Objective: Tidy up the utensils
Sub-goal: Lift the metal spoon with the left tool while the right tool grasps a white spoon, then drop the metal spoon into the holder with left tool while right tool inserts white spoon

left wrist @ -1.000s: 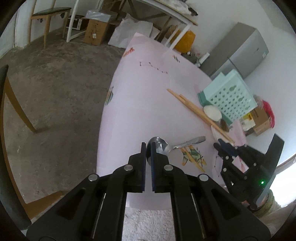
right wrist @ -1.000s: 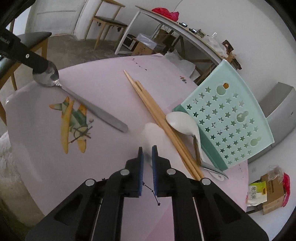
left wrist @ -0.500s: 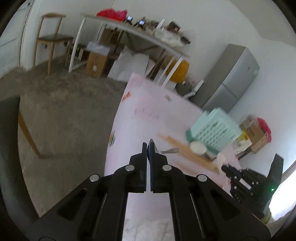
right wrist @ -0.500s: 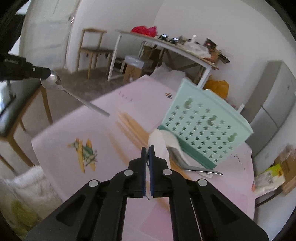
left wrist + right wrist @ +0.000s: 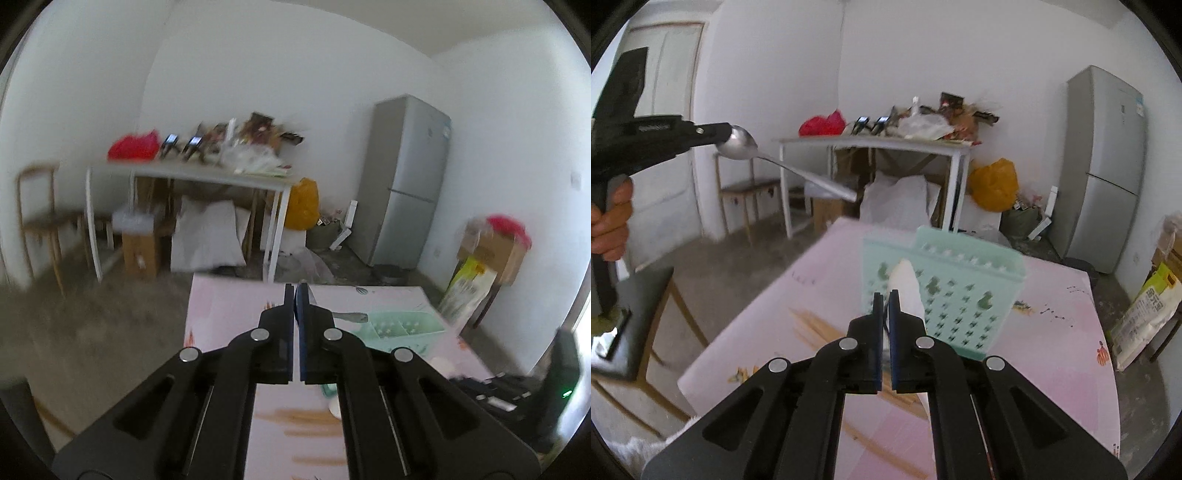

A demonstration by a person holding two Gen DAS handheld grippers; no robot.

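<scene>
Above pink table (image 5: 1052, 354): L gripper (image 5: 295, 295) clamps metal spoon (image 5: 738, 147) by bowl; R gripper (image 5: 885, 301) clamps white spoon (image 5: 905, 284), mint basket (image 5: 964, 291) behind.

Two black two-finger grippers are at work: the right gripper (image 5: 885, 297) at lower centre of its own view, the left gripper (image 5: 729, 132) at upper left of that frame. Two spoons show, one shiny metal spoon (image 5: 738, 147) and one white ceramic spoon (image 5: 907, 286), before a single mint-green perforated plastic basket (image 5: 960, 295) at centre. Several pale wooden chopsticks (image 5: 812, 325) lie blurred at lower left, their number unclear, and one grey two-door refrigerator (image 5: 1104, 166) stands at far right.
</scene>
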